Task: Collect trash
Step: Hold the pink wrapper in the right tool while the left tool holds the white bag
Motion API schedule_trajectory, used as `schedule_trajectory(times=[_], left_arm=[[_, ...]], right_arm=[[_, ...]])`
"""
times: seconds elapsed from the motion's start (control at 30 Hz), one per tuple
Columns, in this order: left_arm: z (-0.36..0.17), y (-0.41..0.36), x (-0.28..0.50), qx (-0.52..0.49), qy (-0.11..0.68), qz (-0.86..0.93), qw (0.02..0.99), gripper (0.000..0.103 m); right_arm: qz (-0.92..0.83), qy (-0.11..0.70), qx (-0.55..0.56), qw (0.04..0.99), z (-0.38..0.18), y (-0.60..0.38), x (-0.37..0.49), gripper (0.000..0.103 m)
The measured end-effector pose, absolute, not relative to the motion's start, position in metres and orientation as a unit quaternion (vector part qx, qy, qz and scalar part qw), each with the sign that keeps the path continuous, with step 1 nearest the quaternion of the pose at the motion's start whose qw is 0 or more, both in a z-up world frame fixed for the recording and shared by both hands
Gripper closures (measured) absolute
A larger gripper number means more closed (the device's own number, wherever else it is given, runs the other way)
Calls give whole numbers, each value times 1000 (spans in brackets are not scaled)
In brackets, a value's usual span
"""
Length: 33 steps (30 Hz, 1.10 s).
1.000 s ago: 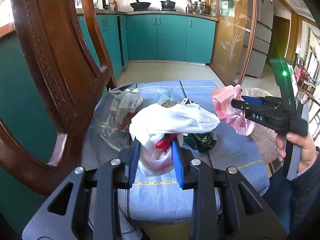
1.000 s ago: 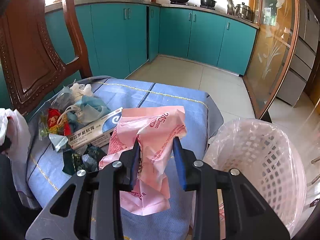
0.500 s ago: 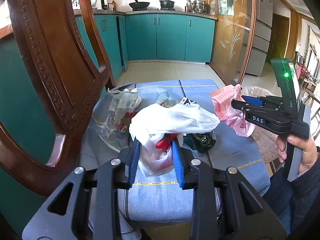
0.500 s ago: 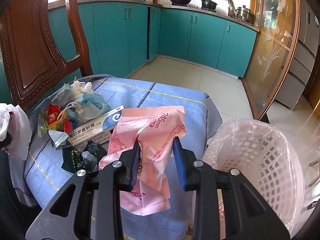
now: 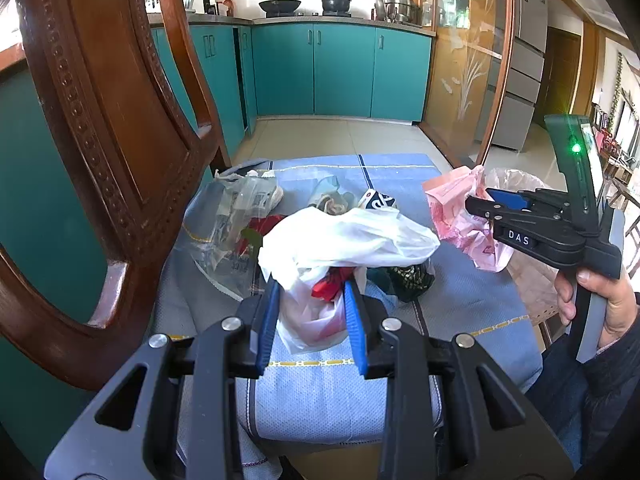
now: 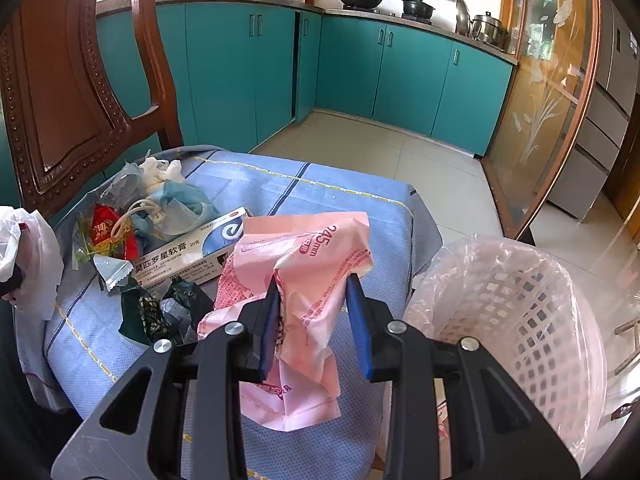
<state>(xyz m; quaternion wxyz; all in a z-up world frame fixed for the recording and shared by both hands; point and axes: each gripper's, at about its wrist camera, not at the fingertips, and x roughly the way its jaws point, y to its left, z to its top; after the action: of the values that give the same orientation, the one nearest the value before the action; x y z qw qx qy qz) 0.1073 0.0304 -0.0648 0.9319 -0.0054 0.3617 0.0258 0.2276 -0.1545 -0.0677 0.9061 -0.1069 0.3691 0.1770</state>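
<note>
My left gripper (image 5: 311,288) is shut on a white plastic bag (image 5: 344,240) with red scraps inside, held above the blue seat cushion (image 5: 320,392). My right gripper (image 6: 314,284) is shut on a pink plastic wrapper (image 6: 308,264), held above the cushion's right side next to a white lattice trash basket (image 6: 516,312) lined with a clear bag. In the left wrist view the right gripper (image 5: 476,202) holds the pink wrapper (image 5: 456,208) at the right. Loose trash on the cushion: a white ointment box (image 6: 188,256), a dark green wrapper (image 6: 152,316), a red packet (image 6: 104,224), a blue mask (image 6: 180,200).
A carved wooden chair back (image 5: 104,120) rises close on the left. Clear plastic packaging (image 5: 236,216) lies by it. Teal kitchen cabinets (image 5: 340,72) and a tiled floor (image 6: 380,152) lie beyond. A glass sliding door (image 6: 548,80) stands at the right.
Both grippers keep their hold. The right gripper with the pink wrapper has shifted slightly; the view has drifted a little and the basket now shows more fully.
</note>
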Motion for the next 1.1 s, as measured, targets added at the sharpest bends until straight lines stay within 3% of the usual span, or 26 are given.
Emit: schedule_trajectory(times=[1.1], left_arm=[[-73,30,108,-8,370,23,929,71]], right_arm=[[173,366,-109,908,-67,-155,225,71]])
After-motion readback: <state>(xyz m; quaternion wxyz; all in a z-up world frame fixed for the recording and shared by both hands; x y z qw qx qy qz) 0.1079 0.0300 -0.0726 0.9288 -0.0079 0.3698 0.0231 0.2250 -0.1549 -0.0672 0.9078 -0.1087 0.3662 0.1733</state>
